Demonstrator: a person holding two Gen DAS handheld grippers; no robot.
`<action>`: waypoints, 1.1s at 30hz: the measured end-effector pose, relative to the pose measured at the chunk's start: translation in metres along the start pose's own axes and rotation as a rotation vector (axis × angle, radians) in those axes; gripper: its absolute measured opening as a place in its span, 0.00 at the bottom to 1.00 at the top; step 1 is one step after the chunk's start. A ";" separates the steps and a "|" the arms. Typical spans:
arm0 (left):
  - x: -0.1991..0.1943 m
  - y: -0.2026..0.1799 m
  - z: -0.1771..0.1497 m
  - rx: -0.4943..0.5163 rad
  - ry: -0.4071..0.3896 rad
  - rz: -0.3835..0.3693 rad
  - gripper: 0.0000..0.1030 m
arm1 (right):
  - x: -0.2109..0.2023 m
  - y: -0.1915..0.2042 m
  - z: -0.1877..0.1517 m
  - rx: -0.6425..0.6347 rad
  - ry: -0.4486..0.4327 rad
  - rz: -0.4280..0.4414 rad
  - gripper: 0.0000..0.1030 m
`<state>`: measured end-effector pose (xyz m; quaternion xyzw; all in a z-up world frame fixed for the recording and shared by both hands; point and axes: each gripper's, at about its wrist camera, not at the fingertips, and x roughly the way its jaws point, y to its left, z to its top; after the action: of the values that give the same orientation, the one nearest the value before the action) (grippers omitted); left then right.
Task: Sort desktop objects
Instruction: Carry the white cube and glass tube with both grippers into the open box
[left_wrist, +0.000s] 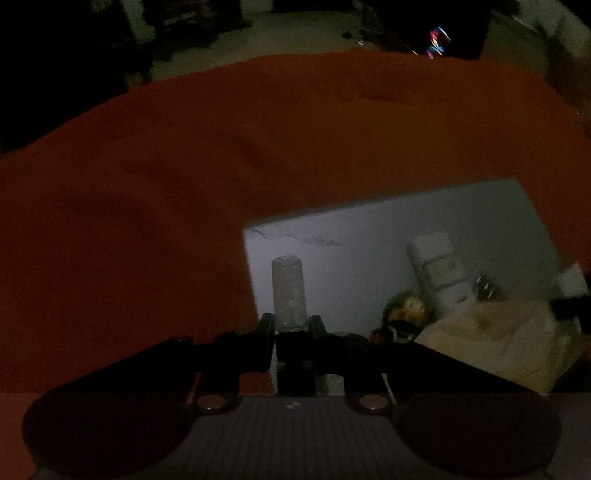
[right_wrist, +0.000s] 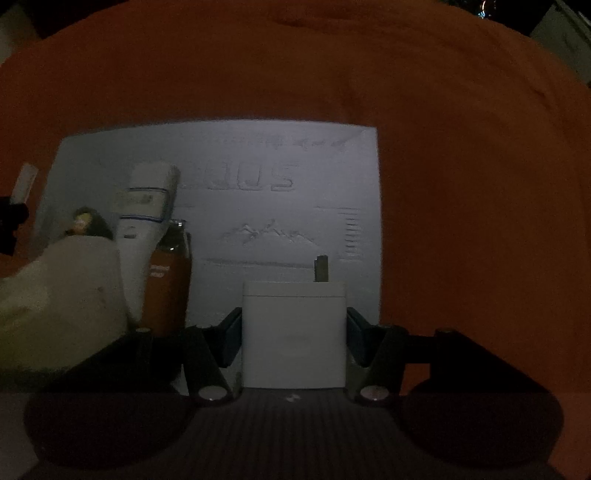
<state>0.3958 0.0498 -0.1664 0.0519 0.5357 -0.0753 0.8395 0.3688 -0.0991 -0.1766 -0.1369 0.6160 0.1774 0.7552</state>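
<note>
The light is dim. In the left wrist view my left gripper (left_wrist: 291, 322) is shut on a grey, speckled cylinder (left_wrist: 288, 284) that sticks out forward between the fingertips, above the left edge of a white embossed board (left_wrist: 369, 229). In the right wrist view my right gripper (right_wrist: 294, 332) is shut on a white square block (right_wrist: 294, 325), both pads against its sides. A small dark metal prong (right_wrist: 321, 267) shows past the block's far edge. The block hangs over the white embossed board (right_wrist: 280, 206).
An orange cloth (right_wrist: 461, 184) covers the table around the board. On the board's left part stand a white tube (right_wrist: 147, 206), an orange-brown bottle (right_wrist: 168, 284), a small dark-haired figure (right_wrist: 86, 223) and a cream-coloured bulky object (right_wrist: 62, 302). Dark room beyond the cloth.
</note>
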 end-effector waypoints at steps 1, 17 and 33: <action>-0.009 0.000 0.000 -0.010 -0.009 -0.012 0.15 | -0.009 0.000 -0.002 0.002 -0.007 0.012 0.57; -0.156 -0.033 -0.075 -0.136 -0.268 -0.102 0.16 | -0.161 0.026 -0.057 0.085 -0.221 0.218 0.57; -0.187 -0.038 -0.137 -0.157 -0.200 -0.140 0.16 | -0.171 0.005 -0.142 0.002 -0.267 0.253 0.57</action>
<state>0.1893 0.0485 -0.0545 -0.0591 0.4561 -0.0963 0.8827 0.2108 -0.1725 -0.0383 -0.0325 0.5227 0.2871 0.8020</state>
